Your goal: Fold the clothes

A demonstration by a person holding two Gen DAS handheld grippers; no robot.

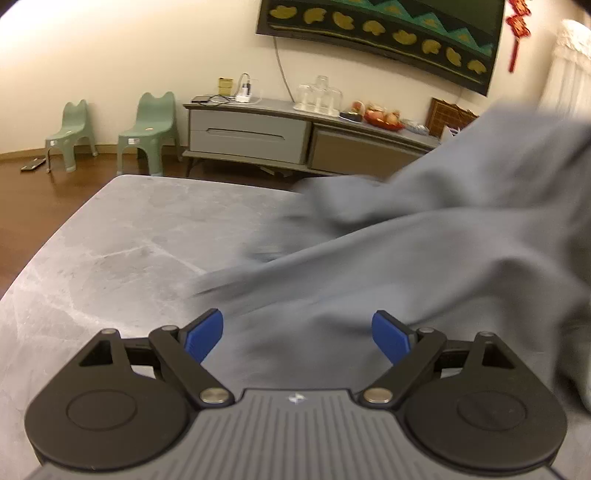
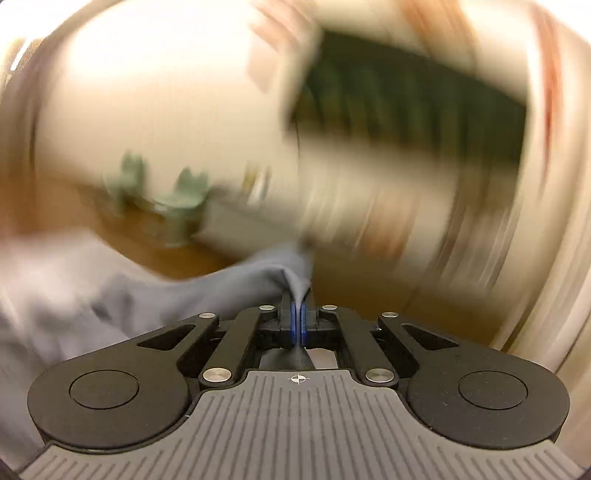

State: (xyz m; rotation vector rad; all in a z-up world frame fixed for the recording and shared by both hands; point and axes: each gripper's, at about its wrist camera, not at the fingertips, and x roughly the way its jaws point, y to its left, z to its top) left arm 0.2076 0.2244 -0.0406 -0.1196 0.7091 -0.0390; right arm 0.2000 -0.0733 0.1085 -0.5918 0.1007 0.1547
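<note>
The right gripper [image 2: 299, 325] pinches the grey-blue garment [image 1: 424, 258] aloft, so cloth slopes down-left across the bench [image 1: 129, 240] under the left gripper [image 1: 297, 334], fingers wide and empty.

A home living room. At twelve o'clock a low grey sideboard [image 1: 288, 136] stands against a cream wall, carrying upturned glasses [image 1: 319, 94], a bowl of fruit [image 1: 382, 117] and a charging phone. A patterned hanging [image 1: 384, 33] and a red knot ornament [image 1: 517, 29] decorate the wall; two small green chairs [image 1: 110, 129] sit at ten o'clock on wooden flooring.
</note>
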